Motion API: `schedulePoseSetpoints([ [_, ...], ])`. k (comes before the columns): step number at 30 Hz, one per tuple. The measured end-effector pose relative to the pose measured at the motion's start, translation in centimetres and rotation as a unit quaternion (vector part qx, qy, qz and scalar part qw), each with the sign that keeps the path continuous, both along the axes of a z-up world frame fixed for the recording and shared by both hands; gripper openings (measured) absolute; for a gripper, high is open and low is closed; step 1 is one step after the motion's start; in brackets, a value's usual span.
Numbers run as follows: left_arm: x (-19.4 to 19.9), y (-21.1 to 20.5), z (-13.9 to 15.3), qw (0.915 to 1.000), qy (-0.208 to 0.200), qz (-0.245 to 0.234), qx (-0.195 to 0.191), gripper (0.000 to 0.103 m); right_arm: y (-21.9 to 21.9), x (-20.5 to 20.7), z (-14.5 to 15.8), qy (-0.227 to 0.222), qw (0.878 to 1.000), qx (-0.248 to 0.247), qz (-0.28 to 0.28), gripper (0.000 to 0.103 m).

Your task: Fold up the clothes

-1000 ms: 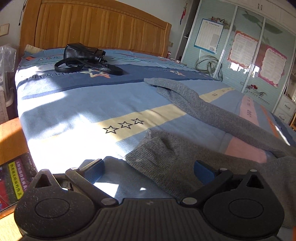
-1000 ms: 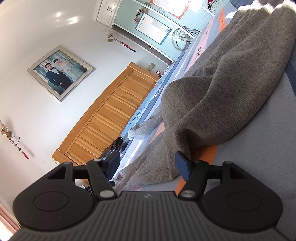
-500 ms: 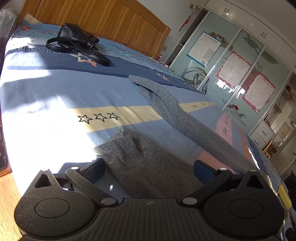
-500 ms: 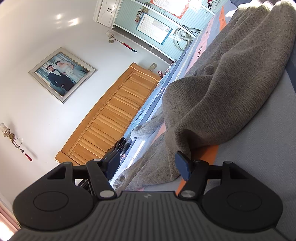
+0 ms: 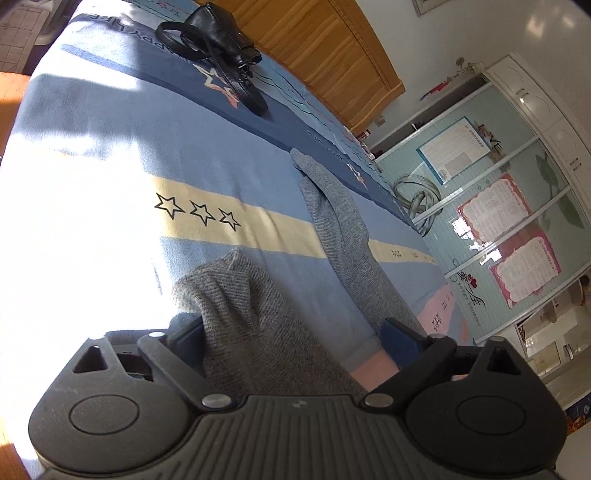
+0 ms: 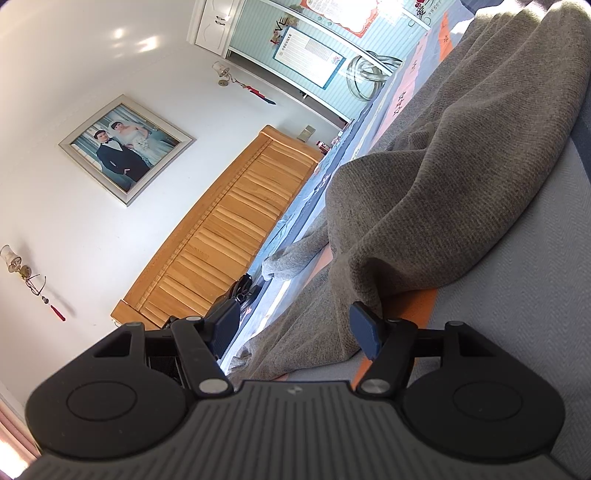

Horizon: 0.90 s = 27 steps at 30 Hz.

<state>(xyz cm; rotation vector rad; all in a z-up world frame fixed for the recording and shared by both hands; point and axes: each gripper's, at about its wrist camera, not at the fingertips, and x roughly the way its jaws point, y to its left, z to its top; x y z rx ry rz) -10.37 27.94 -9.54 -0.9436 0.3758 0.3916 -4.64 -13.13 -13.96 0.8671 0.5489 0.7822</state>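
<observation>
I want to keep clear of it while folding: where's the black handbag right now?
In the left wrist view the black handbag lies at the top, on the bedsheet near the wooden headboard, well beyond the grey sweater.

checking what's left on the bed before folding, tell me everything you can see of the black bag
The black bag looks like smooth, slightly shiny leather, small and slumped rather than standing. Its long dark strap loops beside it and trails out across the cover. It lies near the wooden headboard on the dark blue band of the bedspread, partly over a printed star. Only the bedspread touches it; the grey sweater lies apart from it.
</observation>
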Motion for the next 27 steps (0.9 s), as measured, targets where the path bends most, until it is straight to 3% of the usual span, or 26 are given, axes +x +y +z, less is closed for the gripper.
schedulePoseSetpoints([
  [1, 0.2, 0.0, -0.3, 0.9999, 0.007, -0.009, 0.002, 0.062, 0.0, 0.0, 0.0, 0.0, 1.0, 0.0, 0.0, 0.067],
  [2, 0.4, 0.1, -0.6, 0.9998, 0.014, -0.014, -0.001, 0.044, 0.0, 0.0, 0.0, 0.0, 1.0, 0.001, 0.001, 0.067],
  [3, 0.4, 0.1, -0.8, 0.9996, 0.021, -0.016, 0.002, 0.033, -0.1, 0.0, 0.0, 0.0, 1.0, 0.001, 0.001, 0.068],
  [6, 0.6, 0.1, -1.0, 0.9986, 0.043, -0.021, 0.023, 0.013, -0.1, 0.0, -0.1, -0.001, 1.0, 0.002, 0.002, 0.068],
  [8, 0.8, -0.5, -0.6, 0.9957, 0.062, -0.029, 0.063, 0.009, -0.2, 0.1, 0.0, -0.001, 1.0, 0.002, 0.002, 0.068],
  [12, 0.8, -2.9, 1.1, 0.9798, 0.096, -0.031, 0.173, 0.008, -0.1, 0.1, 0.1, -0.002, 1.0, 0.001, 0.002, 0.068],
  [16, -0.8, -5.5, 4.6, 0.9621, 0.06, -0.027, 0.264, 0.008, -0.2, 0.1, 0.1, -0.004, 1.0, -0.001, 0.002, 0.068],
  [20, -2.9, -7.0, 8.4, 0.9435, 0.033, -0.002, 0.33, 0.008, -0.4, 0.0, 0.0, -0.004, 1.0, 0.003, 0.002, 0.068],
  [23, -3.7, -6.7, 9.8, 0.9383, 0.04, 0.011, 0.343, 0.008, -0.6, 0.0, -0.1, -0.003, 1.0, 0.012, 0.002, 0.068],
  [27, -5.0, -4.9, 9.5, 0.944, 0.08, 0.03, 0.319, 0.008, -0.8, 0.0, -0.2, -0.005, 1.0, 0.025, 0.01, 0.072],
])
